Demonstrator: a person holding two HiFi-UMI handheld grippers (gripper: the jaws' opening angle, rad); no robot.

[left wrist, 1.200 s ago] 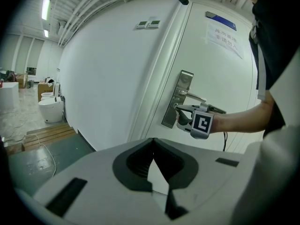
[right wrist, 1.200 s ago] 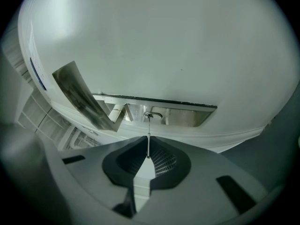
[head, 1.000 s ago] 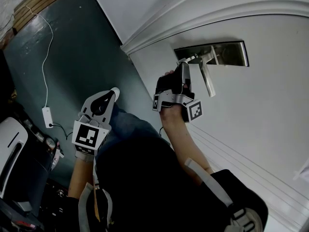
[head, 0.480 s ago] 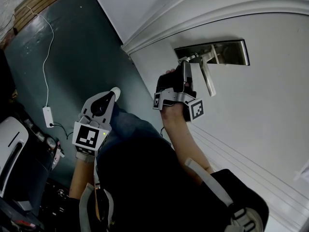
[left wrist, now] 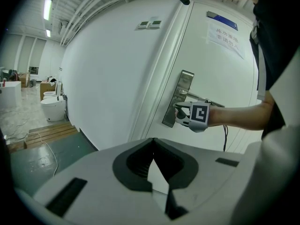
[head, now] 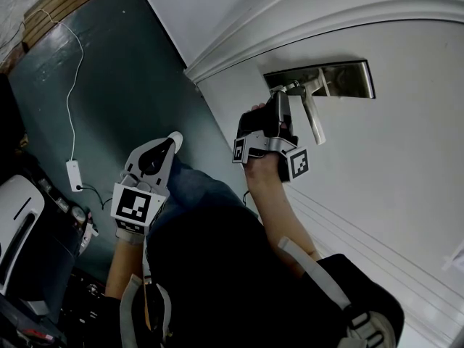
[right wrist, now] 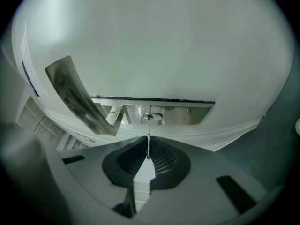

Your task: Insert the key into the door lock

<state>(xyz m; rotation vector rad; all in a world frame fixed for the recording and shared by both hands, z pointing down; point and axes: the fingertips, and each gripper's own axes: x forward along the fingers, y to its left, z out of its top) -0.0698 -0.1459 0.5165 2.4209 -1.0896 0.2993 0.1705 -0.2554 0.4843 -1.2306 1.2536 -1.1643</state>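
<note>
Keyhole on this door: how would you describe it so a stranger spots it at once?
Find the white door and the long shiny metal plate on it. Beside the lever handle on that plate sits the keyhole, a small round ring. Unlike the handle, it is where the thin key in the right tongs points.
</note>
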